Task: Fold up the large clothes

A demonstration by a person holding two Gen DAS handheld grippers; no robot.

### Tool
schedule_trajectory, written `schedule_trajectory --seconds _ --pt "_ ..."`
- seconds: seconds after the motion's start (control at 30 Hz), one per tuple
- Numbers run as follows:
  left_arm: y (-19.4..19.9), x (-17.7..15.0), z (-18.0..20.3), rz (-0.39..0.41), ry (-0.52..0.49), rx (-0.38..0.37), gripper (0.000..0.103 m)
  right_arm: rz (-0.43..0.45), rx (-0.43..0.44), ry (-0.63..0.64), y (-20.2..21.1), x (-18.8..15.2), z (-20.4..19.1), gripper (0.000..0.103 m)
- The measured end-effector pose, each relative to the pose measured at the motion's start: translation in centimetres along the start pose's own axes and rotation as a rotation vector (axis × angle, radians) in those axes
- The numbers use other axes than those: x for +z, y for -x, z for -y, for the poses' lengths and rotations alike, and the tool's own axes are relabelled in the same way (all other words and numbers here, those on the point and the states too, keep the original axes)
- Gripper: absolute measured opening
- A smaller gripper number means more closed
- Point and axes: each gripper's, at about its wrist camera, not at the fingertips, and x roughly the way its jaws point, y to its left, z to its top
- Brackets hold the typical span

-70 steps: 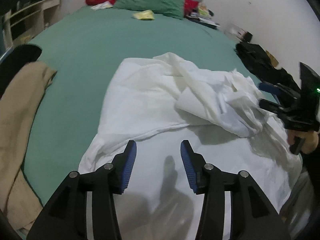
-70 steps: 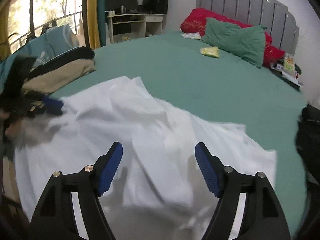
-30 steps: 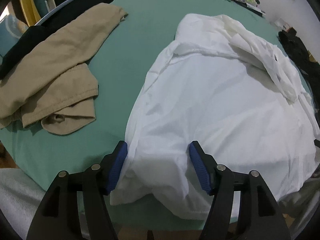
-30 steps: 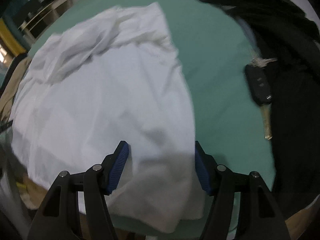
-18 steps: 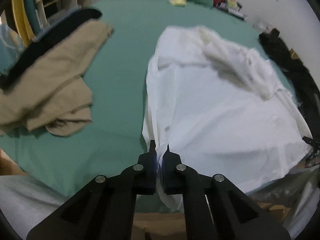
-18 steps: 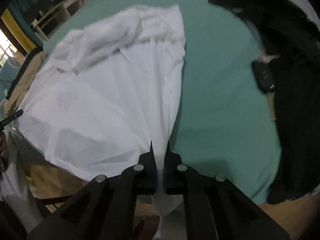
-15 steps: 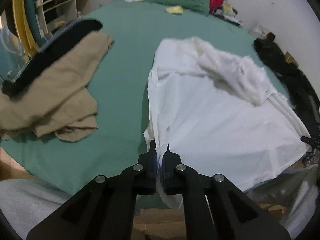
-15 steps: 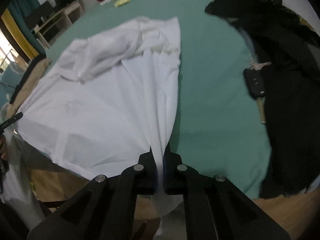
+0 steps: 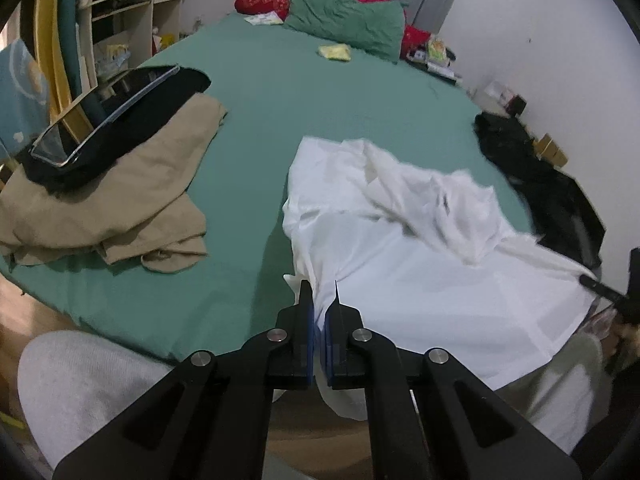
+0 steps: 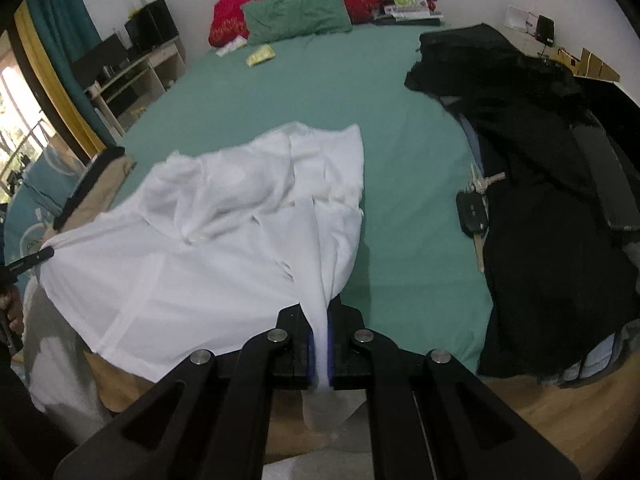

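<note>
My left tool (image 9: 319, 304) pinched tight on the white shirt (image 9: 408, 252) hem corner, right tool (image 10: 319, 320) clamped on the other — shirt spread on the bed (image 9: 280, 92), hem lifted. No fold made yet — all folding left.

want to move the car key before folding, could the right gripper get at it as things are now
Probably not yet. The right gripper is shut on the white garment, so it is occupied. The car key itself lies uncovered on the green bed sheet beside the black clothes.
</note>
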Motion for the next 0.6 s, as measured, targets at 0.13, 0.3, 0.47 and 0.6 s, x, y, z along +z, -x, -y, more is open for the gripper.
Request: schedule_trajectory --seconds 0.13,0.3,0.47,0.6 --pt "-0.2 2.2 0.3 0.051 -0.001 -0.007 0.005 0.044 -0.001 0.002 -0.1 1.9 0.1 0.004" --pt "-2.0 6.4 0.7 0.108 -0.010 -0.013 0.005 0.111 -0.009 -0.006 -1.2 5.8 1.2 0.004" --pt "-5.5 9.9 0.6 0.123 0.014 -0.012 0.005 0.135 0.017 -0.040 -4.6 9.8 2.6 0.004" --pt "-9.2 12.1 0.0 0.113 0.061 -0.010 0.005 0.119 0.025 -0.060 -8.3 12.3 3.5 0.005"
